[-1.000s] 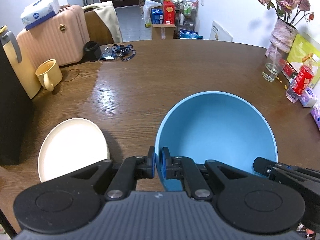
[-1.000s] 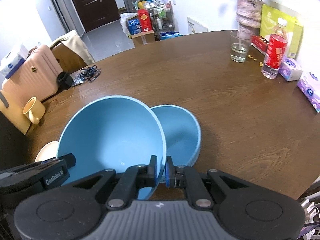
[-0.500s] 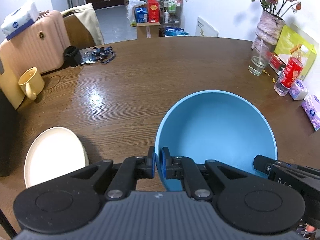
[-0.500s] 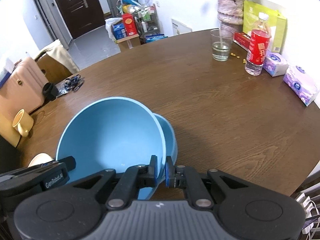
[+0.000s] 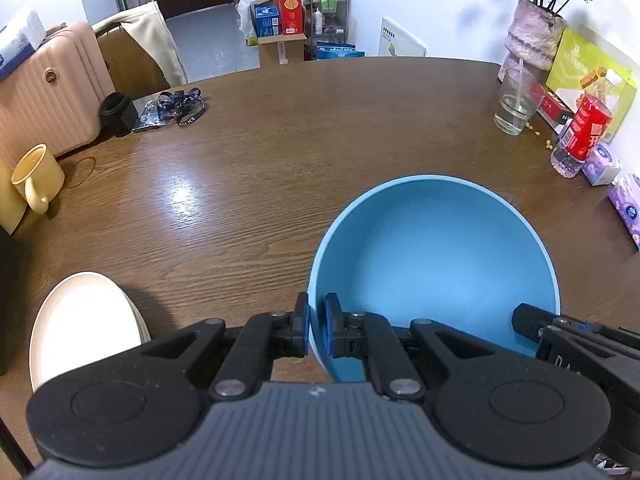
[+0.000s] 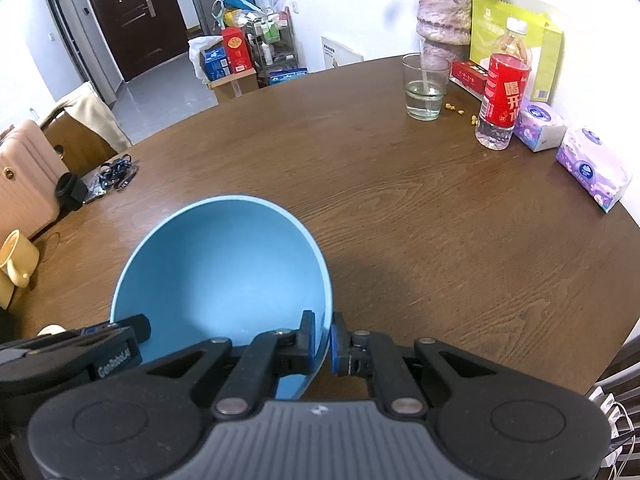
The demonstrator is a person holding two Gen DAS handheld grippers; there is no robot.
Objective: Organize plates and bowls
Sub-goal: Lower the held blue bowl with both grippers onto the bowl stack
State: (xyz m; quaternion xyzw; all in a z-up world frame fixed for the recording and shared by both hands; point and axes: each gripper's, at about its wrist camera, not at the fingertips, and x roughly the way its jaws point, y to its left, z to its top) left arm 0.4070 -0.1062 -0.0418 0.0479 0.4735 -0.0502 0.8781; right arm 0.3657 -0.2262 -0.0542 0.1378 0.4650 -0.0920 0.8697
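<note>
A large blue bowl [image 5: 436, 264] hangs over the brown wooden table [image 5: 280, 152], held from both sides. My left gripper [image 5: 317, 316] is shut on its left rim, one pad inside the wall and one outside. My right gripper [image 6: 322, 336] is shut on the right rim of the same bowl [image 6: 224, 272]. In the left wrist view a cream plate [image 5: 80, 320] lies on the table to the left of the bowl. No other bowl shows in either view.
A yellow mug [image 5: 34, 178], a black case and a lanyard [image 5: 180, 106] sit at the far left. A water glass [image 6: 425, 86], a red-labelled bottle [image 6: 502, 96], tissue packs [image 6: 592, 168] and a vase [image 6: 442, 16] line the right edge.
Both grippers have carried the big blue bowl to the right and a little down. The smaller blue bowl seen beside it in the right wrist view is now hidden behind it.
</note>
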